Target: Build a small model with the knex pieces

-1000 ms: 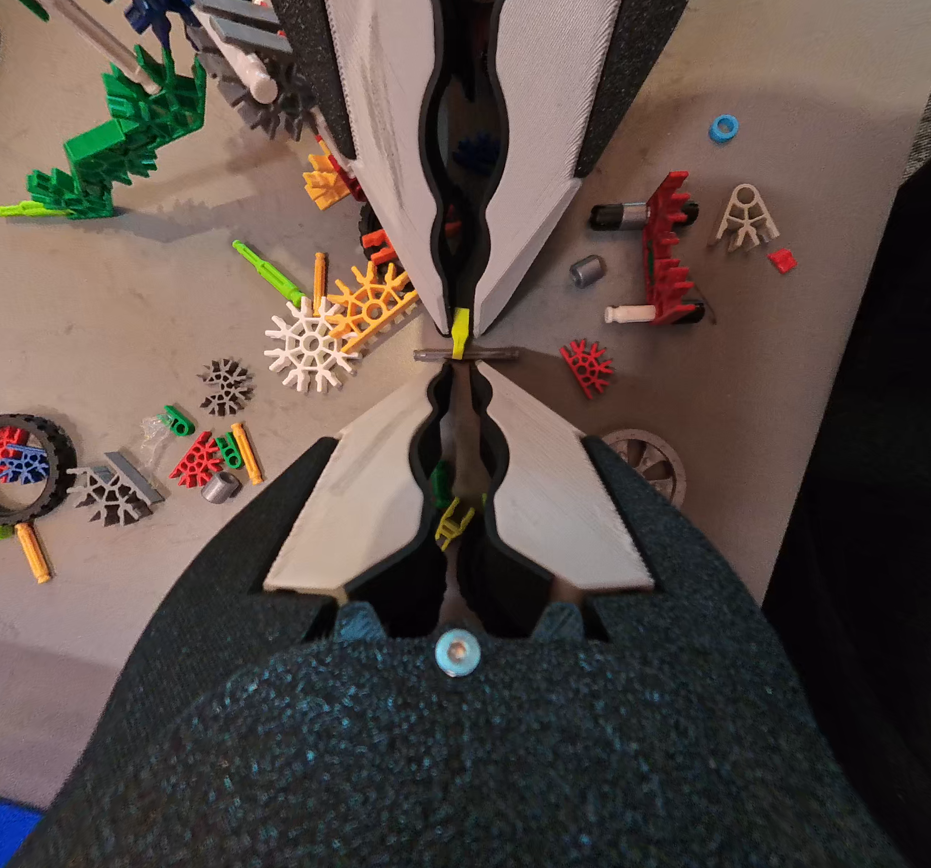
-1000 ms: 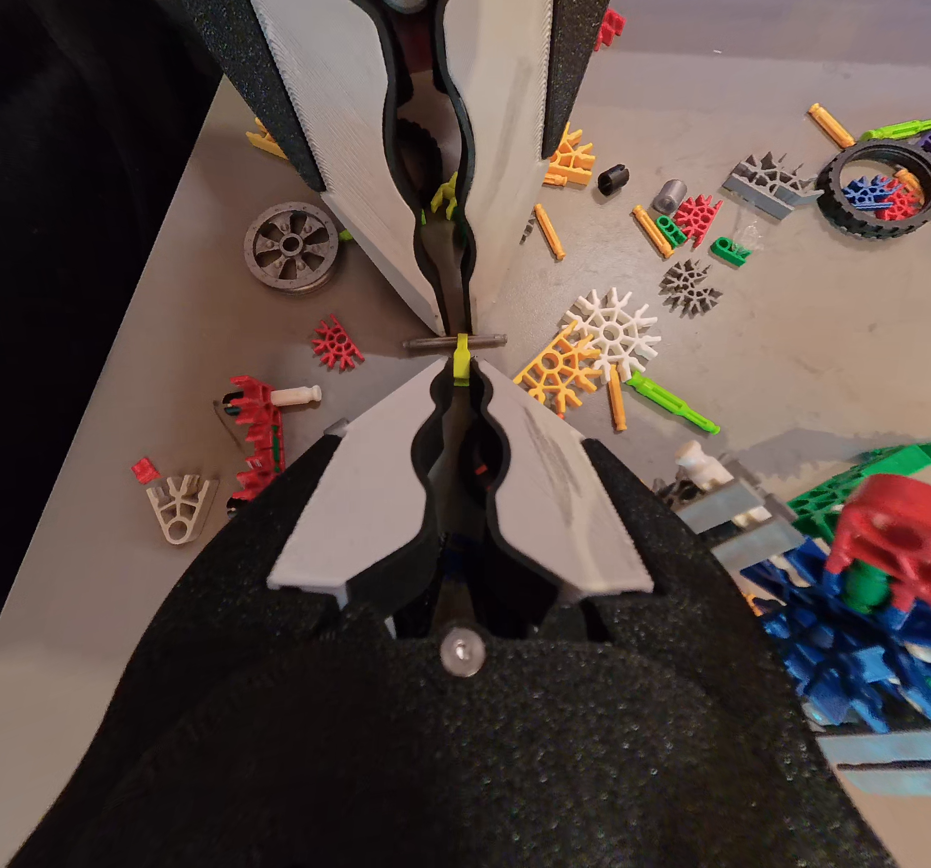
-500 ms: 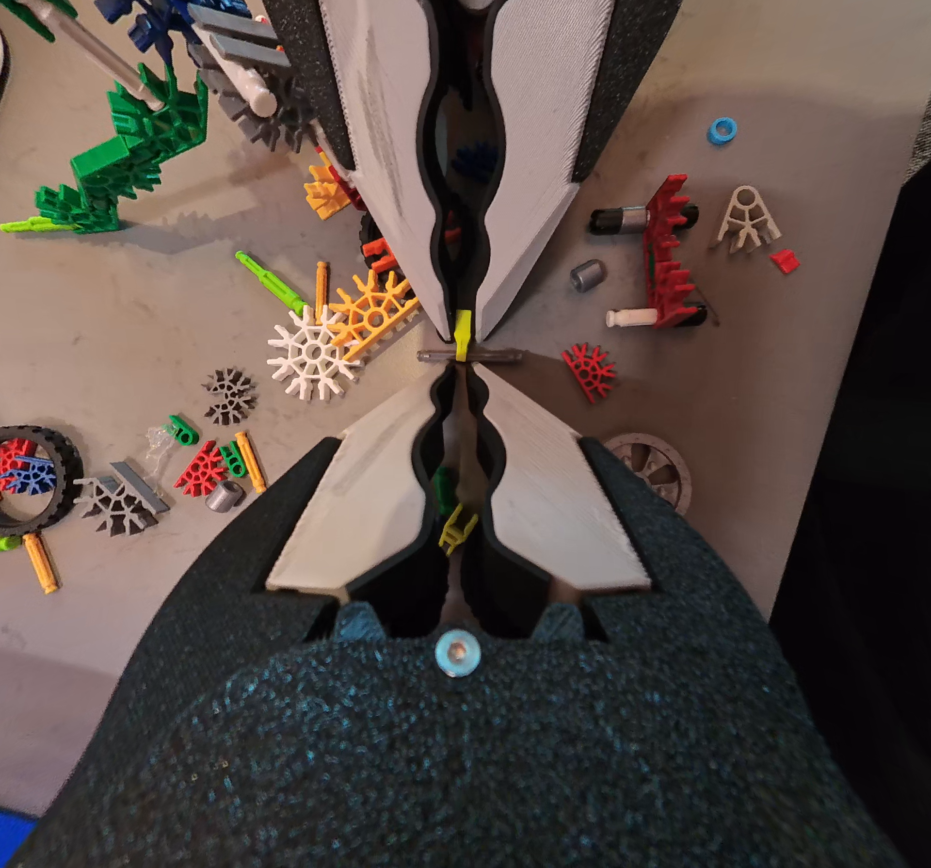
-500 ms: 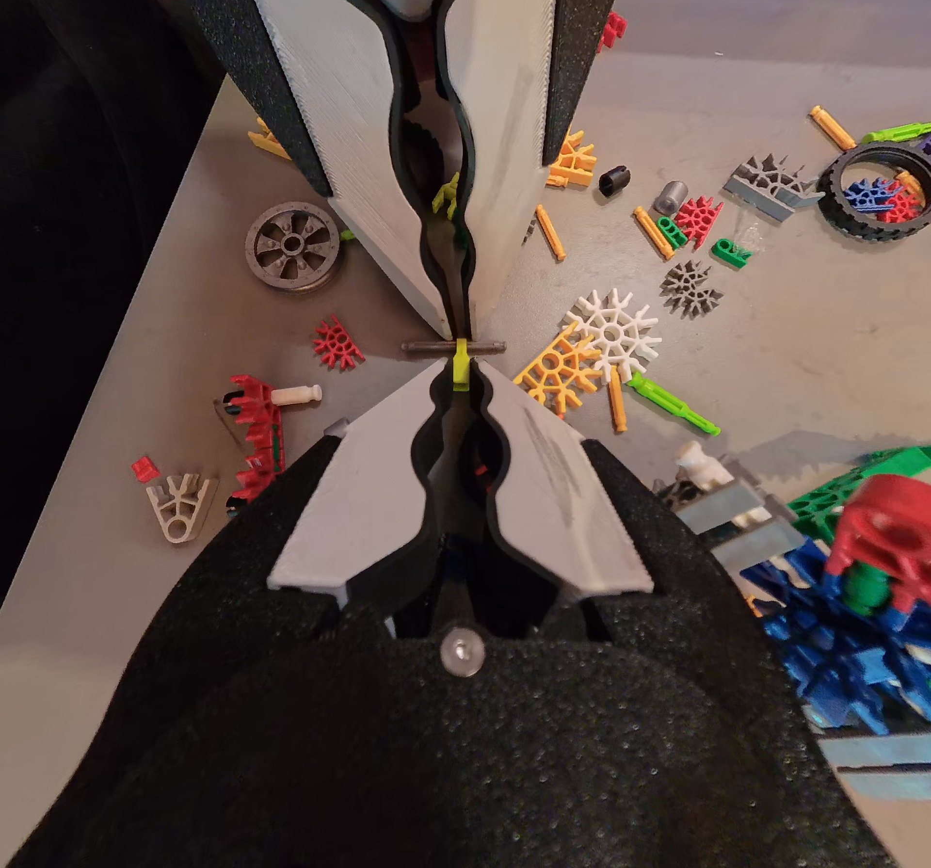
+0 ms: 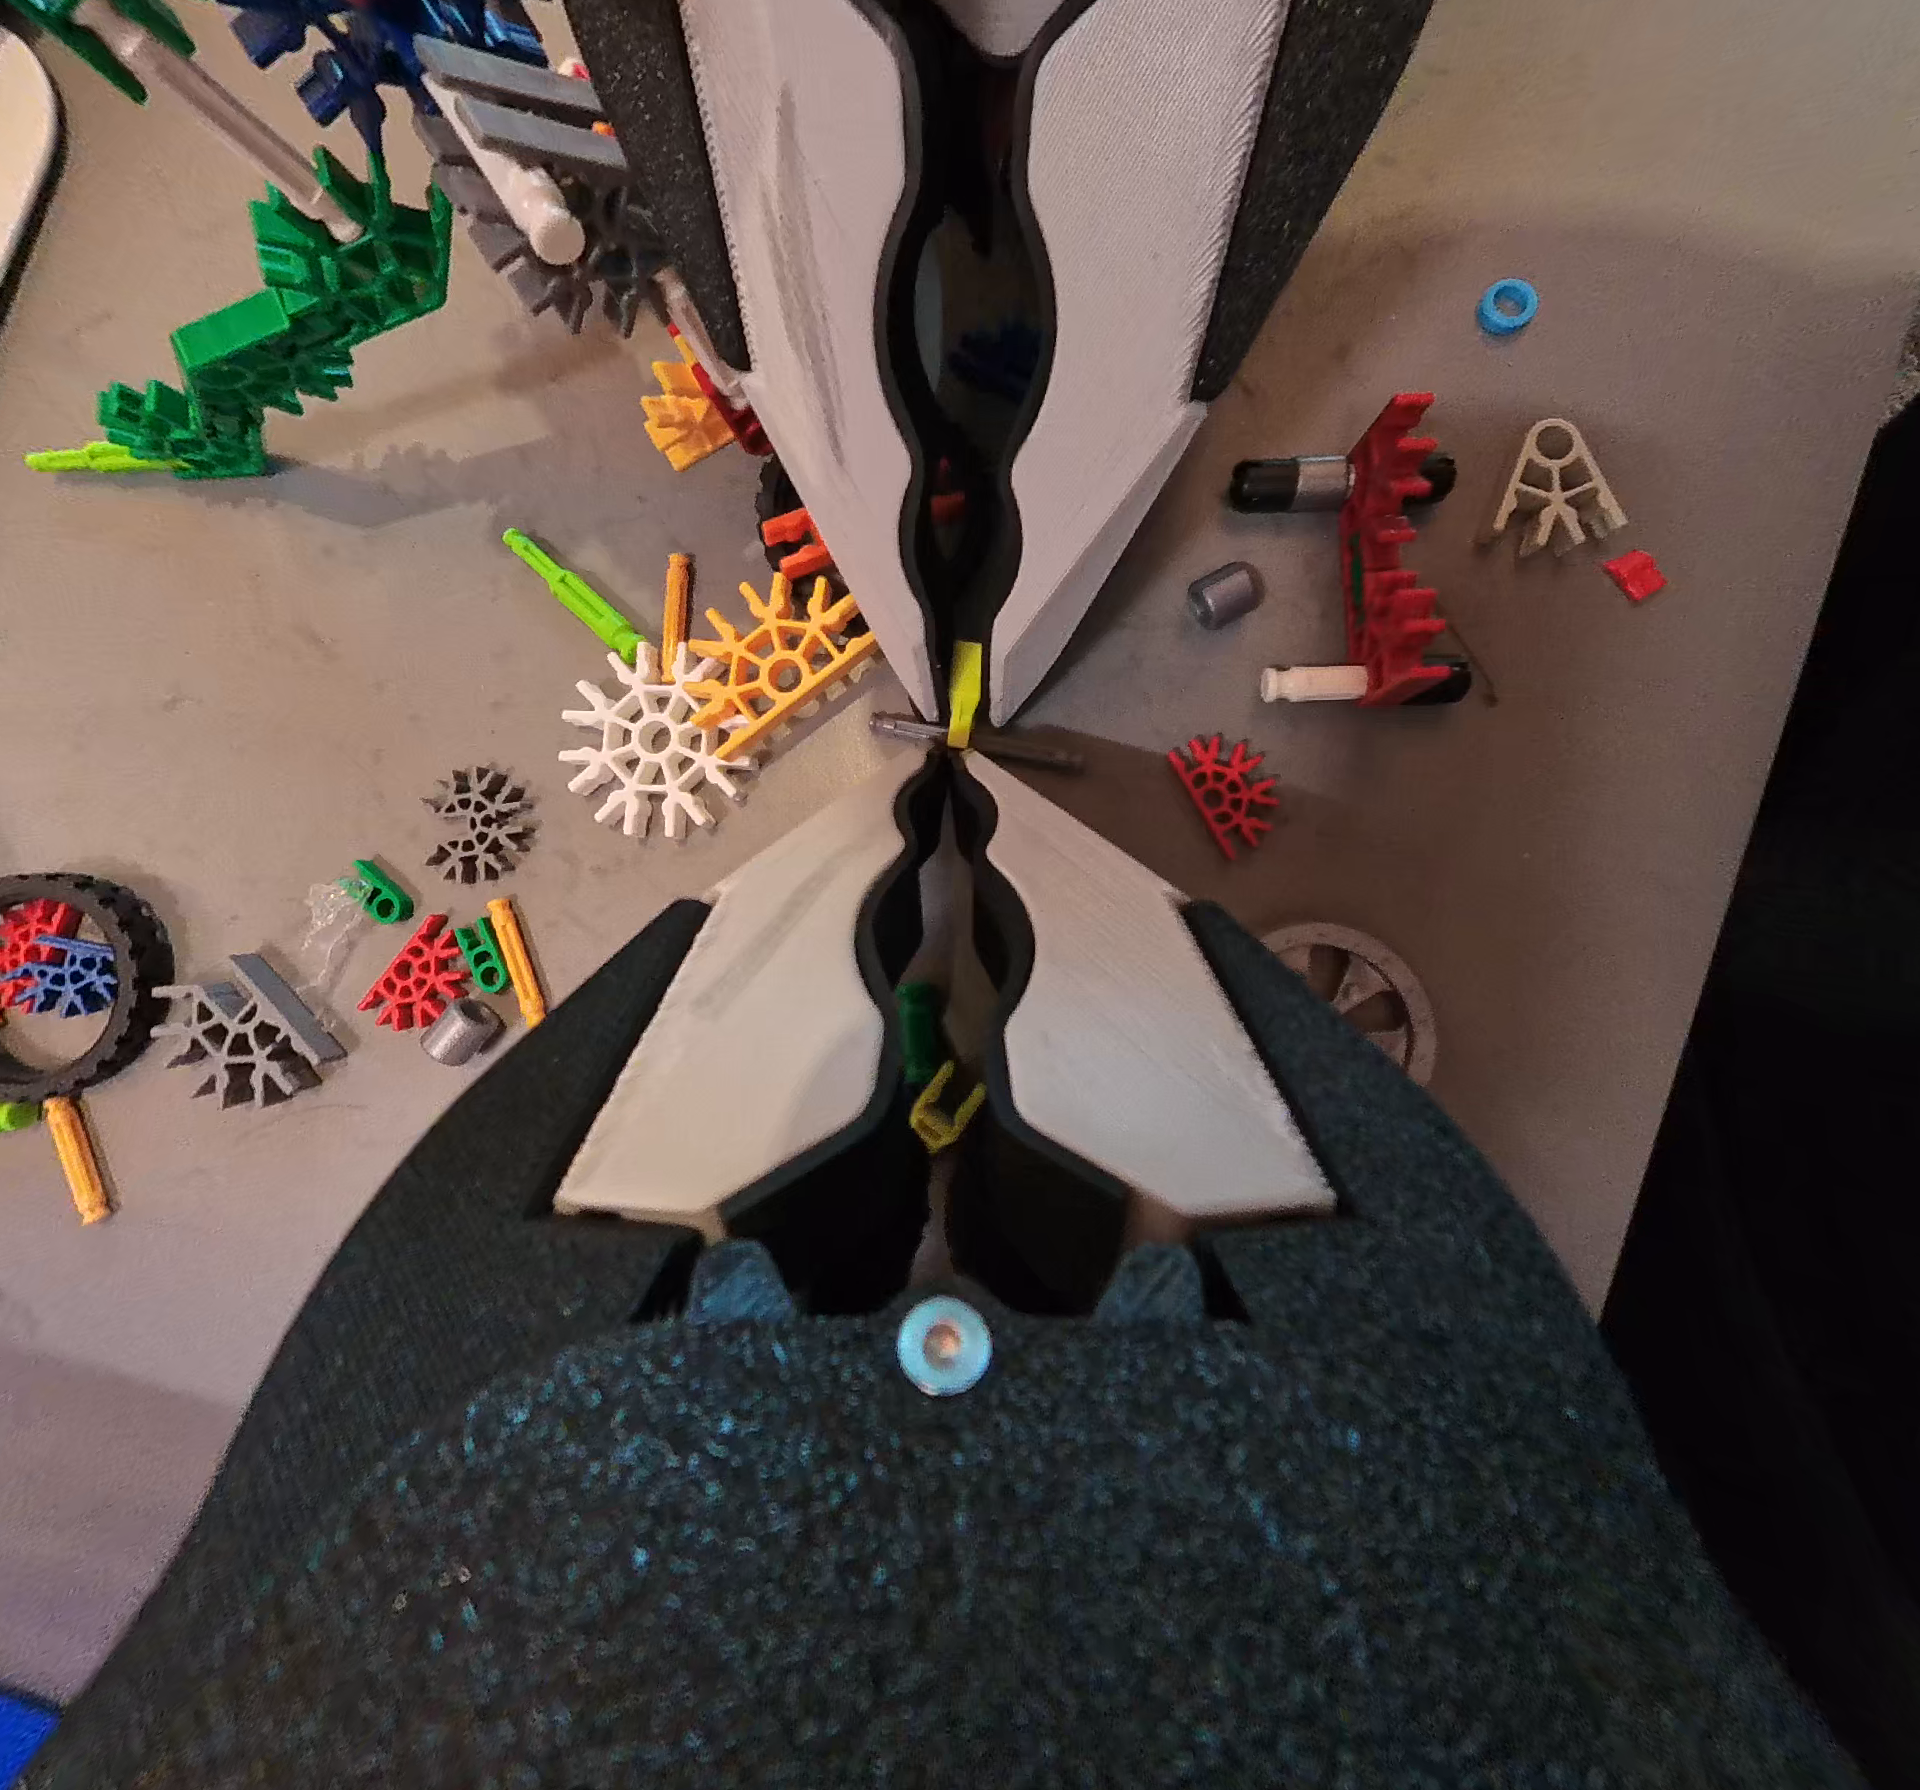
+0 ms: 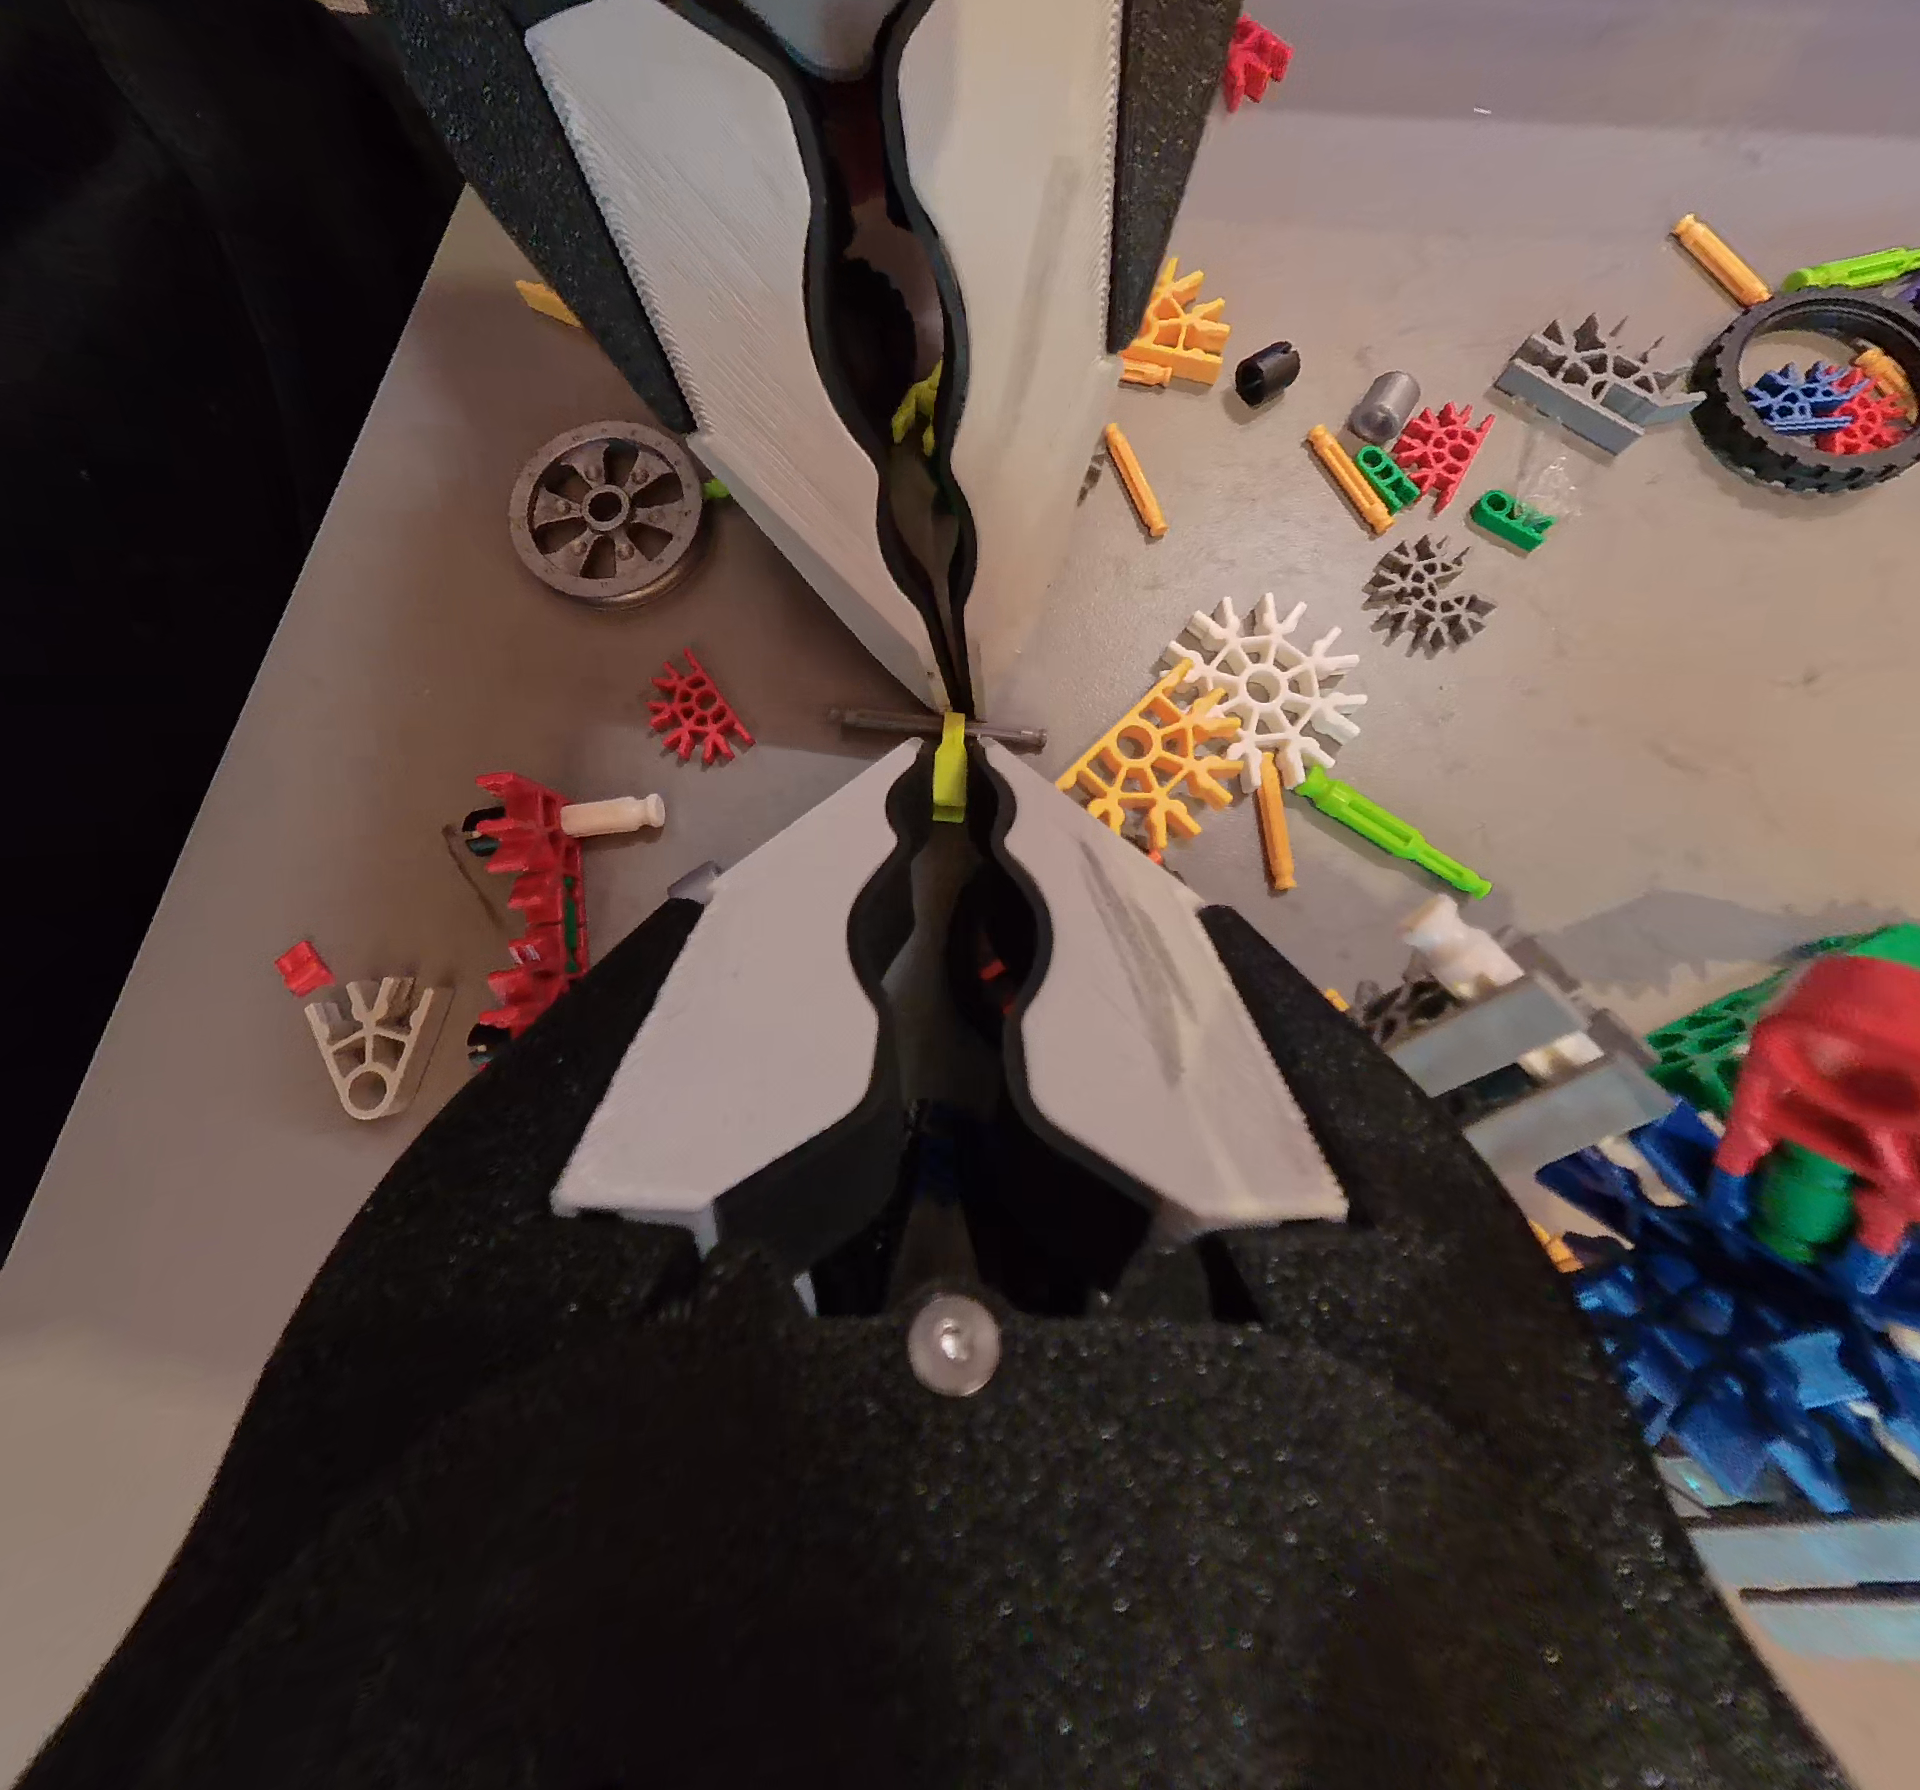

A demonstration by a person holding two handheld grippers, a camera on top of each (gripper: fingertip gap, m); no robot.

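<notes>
My two grippers meet tip to tip above a grey table [image 5: 260, 618]. My left gripper [image 5: 948, 776] is shut on the middle of a thin dark grey rod [image 5: 1039, 755] that lies crosswise. My right gripper [image 6: 948, 769] is shut on a small yellow-green clip [image 6: 948, 784] whose far end sits on the rod [image 6: 878, 722]. In the left wrist view the right gripper [image 5: 961, 701] comes down from the top with the clip [image 5: 966, 686] in its tips. In the right wrist view the left gripper [image 6: 951, 696] comes down from the top.
Loose building-toy parts lie around: a white snowflake connector [image 5: 649, 743], an orange connector [image 5: 779, 665], a red connector [image 5: 1226, 790], a grey wheel hub [image 6: 608, 512], a black tyre [image 5: 62, 982]. A green and blue built model [image 5: 281, 327] stands at the far left. The table edge [image 5: 1714, 805] runs along the right. My two grippers' fingertips are within a few centimetres of each other.
Both grippers stay shut and tip to tip. The grey rod has tilted slightly, and the clip has pressed a little closer onto it.
</notes>
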